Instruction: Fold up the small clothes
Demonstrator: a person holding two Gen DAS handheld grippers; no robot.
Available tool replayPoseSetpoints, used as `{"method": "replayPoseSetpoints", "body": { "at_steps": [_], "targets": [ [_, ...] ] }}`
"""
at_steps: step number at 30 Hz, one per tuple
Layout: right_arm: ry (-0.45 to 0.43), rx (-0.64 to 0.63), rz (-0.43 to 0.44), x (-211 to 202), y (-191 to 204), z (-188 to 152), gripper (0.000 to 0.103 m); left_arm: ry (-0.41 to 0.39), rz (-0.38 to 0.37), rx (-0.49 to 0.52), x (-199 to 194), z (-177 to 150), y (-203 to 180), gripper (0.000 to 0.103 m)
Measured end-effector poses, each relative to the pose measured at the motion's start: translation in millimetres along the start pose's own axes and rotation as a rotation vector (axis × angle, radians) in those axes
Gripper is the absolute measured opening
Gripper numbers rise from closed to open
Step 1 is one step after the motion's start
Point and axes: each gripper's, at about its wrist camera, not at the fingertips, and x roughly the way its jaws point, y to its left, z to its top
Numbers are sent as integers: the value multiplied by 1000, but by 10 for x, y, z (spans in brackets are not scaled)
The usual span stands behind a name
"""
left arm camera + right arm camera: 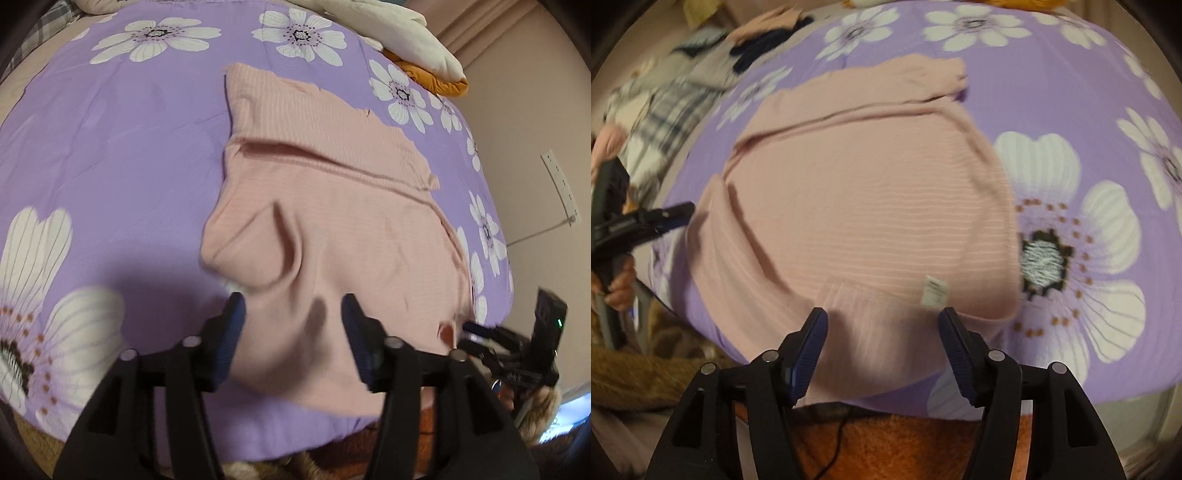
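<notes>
A pink ribbed garment (332, 206) lies partly folded on the purple flowered bedspread (110, 147). My left gripper (293, 302) hovers over its near edge, jaws apart, pink cloth below the gap but not pinched. In the right wrist view the same pink garment (871, 199) fills the middle, with a small white label (934, 291) near its lower edge. My right gripper (882, 317) is open just above that near hem, with nothing clamped between the blue pads. The other gripper (646, 221) shows at the left edge, held by a hand (620, 288).
A white and orange bundle (424, 55) sits at the bed's far right corner. Plaid and dark clothes (683, 74) are piled at the far left in the right wrist view. Brown furry fabric (646, 369) and an orange blanket (886, 443) lie below the bed's near edge.
</notes>
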Motion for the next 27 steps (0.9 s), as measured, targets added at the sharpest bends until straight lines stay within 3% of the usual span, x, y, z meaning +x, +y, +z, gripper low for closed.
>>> {"method": "replayPoseSetpoints", "body": {
  "at_steps": [2,6,7,9,11,14,17,23,27],
  "targets": [
    [16,-54,-39,70,64,13,67,28,-19,-20,10,-119,61,61],
    [-10,-109,-60,140,128,40,67,82,-36,-79,151,-281,175,59],
    [-17,-120,-74,154,146,44,63,78,-44,-91,179,-304,188,58],
    [-22,-156,-88,175,209,53,44,56,-60,-99,214,-322,175,48],
    [-17,-169,-48,184,270,69,17,73,-64,-93,258,-326,128,11],
    [-33,-163,-76,157,291,84,8,86,-80,-85,294,-321,58,8],
    [-66,-79,-32,50,222,163,8,53,-84,-75,182,-283,4,7],
    [-260,28,1,-472,-65,419,7,-63,-178,-79,-260,-66,-67,7],
    [-351,89,-45,-581,-207,613,7,-122,-192,-67,-419,108,-153,7]
  ]
}}
